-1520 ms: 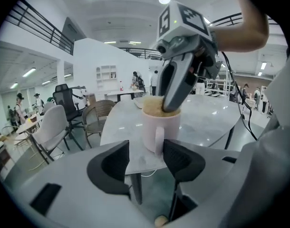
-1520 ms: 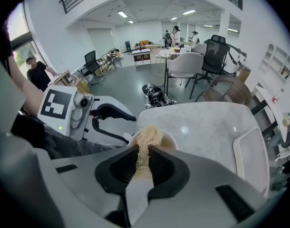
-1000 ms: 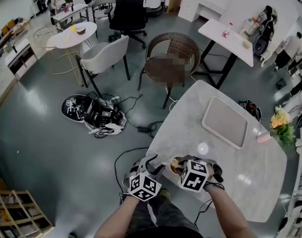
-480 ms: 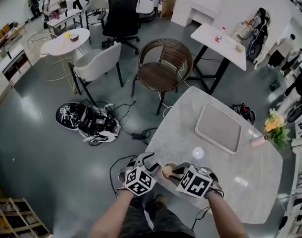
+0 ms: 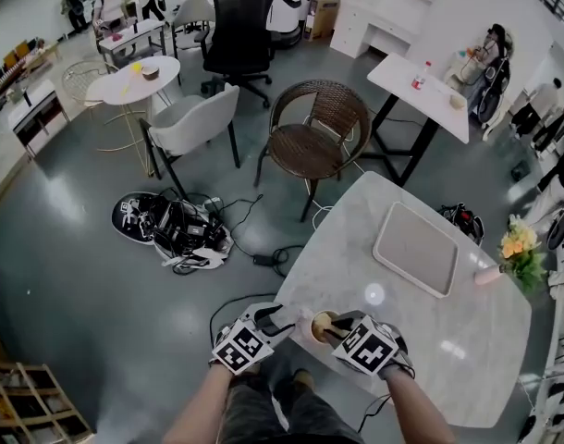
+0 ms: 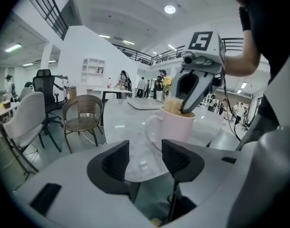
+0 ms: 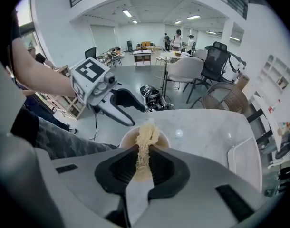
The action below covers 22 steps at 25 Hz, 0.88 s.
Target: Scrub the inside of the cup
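Right gripper (image 7: 144,152) fingers pinching scrubber (image 7: 146,136) in cup (image 6: 176,127), plain only in its own view, left gripper (image 6: 145,156) fingers apart, empty

a white marble table (image 5: 421,340) with rounded corners stands on a grey floor (image 5: 97,276). a pale pink cup (image 5: 321,325) stands upright at its near left edge, close to the left corner. an empty rectangular tray (image 5: 417,249) lies flat towards the far right edge. a small pink vase (image 5: 491,275) of flowers (image 5: 519,246) sits at the right corner, well apart from the cup.
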Tool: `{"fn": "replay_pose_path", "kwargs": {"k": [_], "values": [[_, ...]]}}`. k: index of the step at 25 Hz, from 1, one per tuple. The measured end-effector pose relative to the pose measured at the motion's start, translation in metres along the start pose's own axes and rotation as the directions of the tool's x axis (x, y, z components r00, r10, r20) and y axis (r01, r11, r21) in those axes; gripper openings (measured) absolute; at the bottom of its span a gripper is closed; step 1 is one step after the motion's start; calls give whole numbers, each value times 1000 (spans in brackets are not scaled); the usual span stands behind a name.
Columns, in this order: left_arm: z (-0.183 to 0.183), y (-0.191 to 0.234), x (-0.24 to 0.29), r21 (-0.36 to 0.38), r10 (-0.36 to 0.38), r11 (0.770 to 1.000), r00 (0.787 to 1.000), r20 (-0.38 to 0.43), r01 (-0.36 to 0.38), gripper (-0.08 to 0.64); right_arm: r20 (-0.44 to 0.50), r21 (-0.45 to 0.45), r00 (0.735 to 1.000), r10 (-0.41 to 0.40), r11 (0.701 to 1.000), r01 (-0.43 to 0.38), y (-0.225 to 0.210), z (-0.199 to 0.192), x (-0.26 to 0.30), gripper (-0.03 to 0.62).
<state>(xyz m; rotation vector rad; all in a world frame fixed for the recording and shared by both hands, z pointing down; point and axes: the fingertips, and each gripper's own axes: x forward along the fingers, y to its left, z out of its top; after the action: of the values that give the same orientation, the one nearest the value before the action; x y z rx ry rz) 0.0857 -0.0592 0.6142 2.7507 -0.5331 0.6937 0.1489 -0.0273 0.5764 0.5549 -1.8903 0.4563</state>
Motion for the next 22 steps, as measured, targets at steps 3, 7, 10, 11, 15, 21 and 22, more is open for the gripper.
{"fn": "replay_pose_path", "kwargs": {"k": [3,7,10,11,15,21,22], "values": [[0,-29,-4,39,16,999,1000,13,-17,280,-14,-9,1000,-13,1000,13,0,-1,4,61],[7,-67,16,122,111,986,994,-6,-110,374,-64,-57,998,-30,998,26,0,-3,12,61],[13,-75,33,163,231,961,972,-34,-222,377,-121,-110,992,-44,993,31,0,-7,19,61],[15,-74,37,174,265,951,963,-40,-254,377,-135,-121,990,-46,992,30,0,-7,21,61],[18,-68,49,236,331,922,941,-71,-306,376,-164,-124,986,-2,992,-18,1,-7,26,61],[17,-66,50,249,236,945,969,-74,-211,377,-73,-69,989,129,989,-134,10,1,16,61],[16,-66,50,258,206,949,976,-77,-180,376,-53,-77,988,148,985,-152,12,3,11,61]]}}
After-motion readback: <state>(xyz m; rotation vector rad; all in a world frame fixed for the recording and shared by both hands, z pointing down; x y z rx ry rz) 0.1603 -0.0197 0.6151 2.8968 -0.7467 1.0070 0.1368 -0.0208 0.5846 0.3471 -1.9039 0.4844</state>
